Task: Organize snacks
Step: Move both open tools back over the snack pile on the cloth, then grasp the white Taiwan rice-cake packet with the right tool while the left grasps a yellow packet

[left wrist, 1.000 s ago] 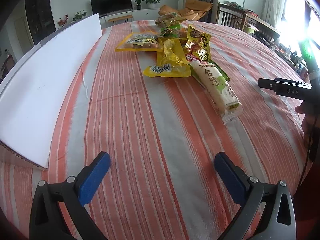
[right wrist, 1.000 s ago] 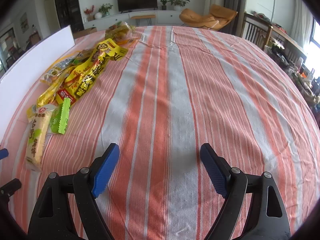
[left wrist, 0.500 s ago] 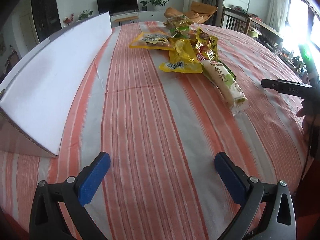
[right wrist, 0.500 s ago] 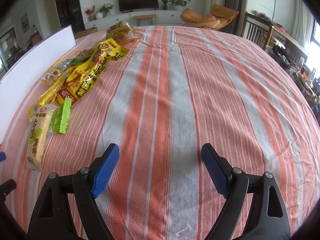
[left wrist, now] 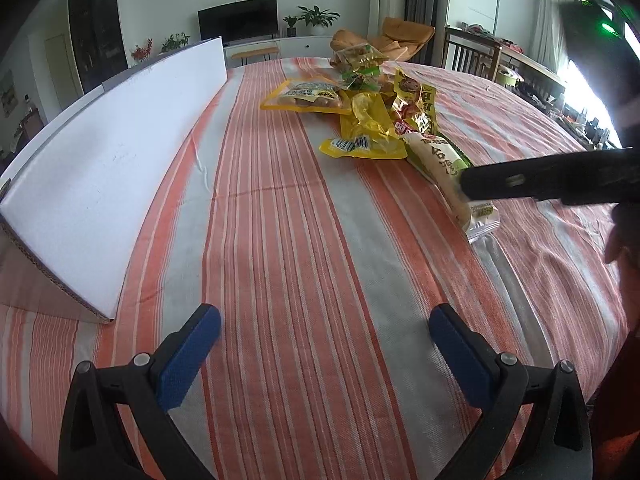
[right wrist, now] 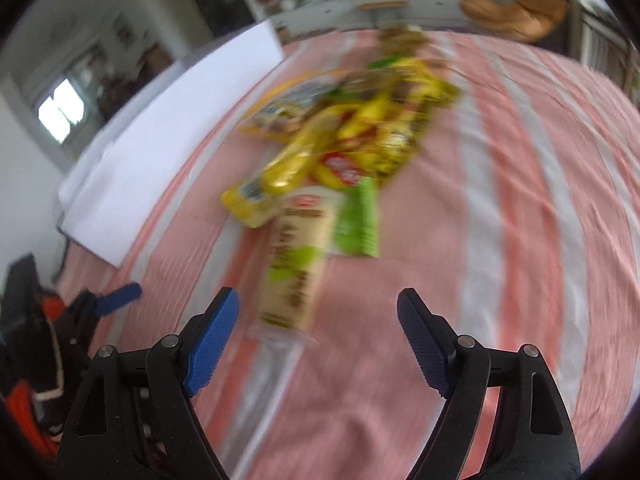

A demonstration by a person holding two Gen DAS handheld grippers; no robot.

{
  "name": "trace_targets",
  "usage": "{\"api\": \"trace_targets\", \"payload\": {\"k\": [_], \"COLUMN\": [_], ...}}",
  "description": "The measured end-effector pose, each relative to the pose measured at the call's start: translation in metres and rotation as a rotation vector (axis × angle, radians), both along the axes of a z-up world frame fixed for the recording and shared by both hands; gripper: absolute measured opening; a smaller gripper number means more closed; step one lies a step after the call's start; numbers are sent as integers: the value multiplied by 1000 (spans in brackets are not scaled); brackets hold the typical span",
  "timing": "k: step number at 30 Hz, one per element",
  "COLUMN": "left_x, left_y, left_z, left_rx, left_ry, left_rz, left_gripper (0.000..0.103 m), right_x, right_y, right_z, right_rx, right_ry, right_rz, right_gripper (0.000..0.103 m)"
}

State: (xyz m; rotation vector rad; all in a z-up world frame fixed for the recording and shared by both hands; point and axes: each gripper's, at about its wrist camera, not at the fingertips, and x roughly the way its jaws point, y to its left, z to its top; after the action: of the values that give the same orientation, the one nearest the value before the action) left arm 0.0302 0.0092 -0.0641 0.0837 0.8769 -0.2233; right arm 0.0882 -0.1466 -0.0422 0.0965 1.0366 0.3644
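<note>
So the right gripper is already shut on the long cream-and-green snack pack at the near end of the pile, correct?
Not quite. The right gripper is open, its jaws spread with nothing between them. The long cream-and-green snack pack lies on the striped tablecloth just ahead of it, at the near end of the pile. The right wrist view shows this.

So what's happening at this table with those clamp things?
A person holds a two-finger gripper in each hand over a striped tablecloth to sort a pile of snack packets. Nothing is picked up yet. The right gripper, jaws just narrowed slightly but apart and empty, points at the long cream-and-green packet at the pile's near end. The left gripper hangs open over bare cloth beside a white board.
</note>
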Motion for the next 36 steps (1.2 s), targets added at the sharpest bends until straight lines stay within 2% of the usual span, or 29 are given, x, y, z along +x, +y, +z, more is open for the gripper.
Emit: {"api": "trace_targets", "payload": {"k": [2,3,4,5,6,7,10,13,17,19,23,27,29,31,35,36], "left_x": [0,0,0,0,-1,0,-1,-1,0,0,-3,-4,-3,-2,11,20], "left_y": [0,0,0,0,0,0,0,0,0,-1,-1,-1,-1,-1,-3,-1], "left_z": [0,0,0,0,0,0,0,0,-1,-1,-1,-2,-1,-1,3,9], "left_rx": [-1,-1,-1,-1,-1,-1,-1,-1,-1,-1,-5,-5,-4,-1,-3,-38], "left_ry": [-2,-2,-2,-2,-2,-2,-3,-2,-6,-8,-20,-28,-24,-14,54,61], "left_rz": [0,0,0,0,0,0,0,1,9,11,14,21,22,20,27,33], "left_gripper": [103,103,103,103,103,103,103,103,103,103,103,103,103,103,103,103], "right_x": [8,11,13,13,12,12,7,-5,-12,-3,20,29,26,25,26,28], "right_y": [18,24,28,32,35,35,21,-3,-55,-81,-107,-123,-125,-126,-122,-121], "right_z": [-6,-9,-13,-13,-14,-13,-11,-9,-11,-12,-16,-19,-19,-19,-21,-21], "right_rx": [-66,-80,-90,-123,-155,-167,-128,-167,-183,-175,-241,-217,-190,-182,-176,-181], "right_ry": [9,22,40,22,17,9,30,26,14,-1,-70,-120,-138,-135,-129,-128], "right_rz": [18,25,32,28,32,27,-6,-36,-140,-200,-256,-292,-297,-296,-293,-289], "right_gripper": [83,75,62,56,42,34,33,33,33,33,33,35,41,70,72,74]}}
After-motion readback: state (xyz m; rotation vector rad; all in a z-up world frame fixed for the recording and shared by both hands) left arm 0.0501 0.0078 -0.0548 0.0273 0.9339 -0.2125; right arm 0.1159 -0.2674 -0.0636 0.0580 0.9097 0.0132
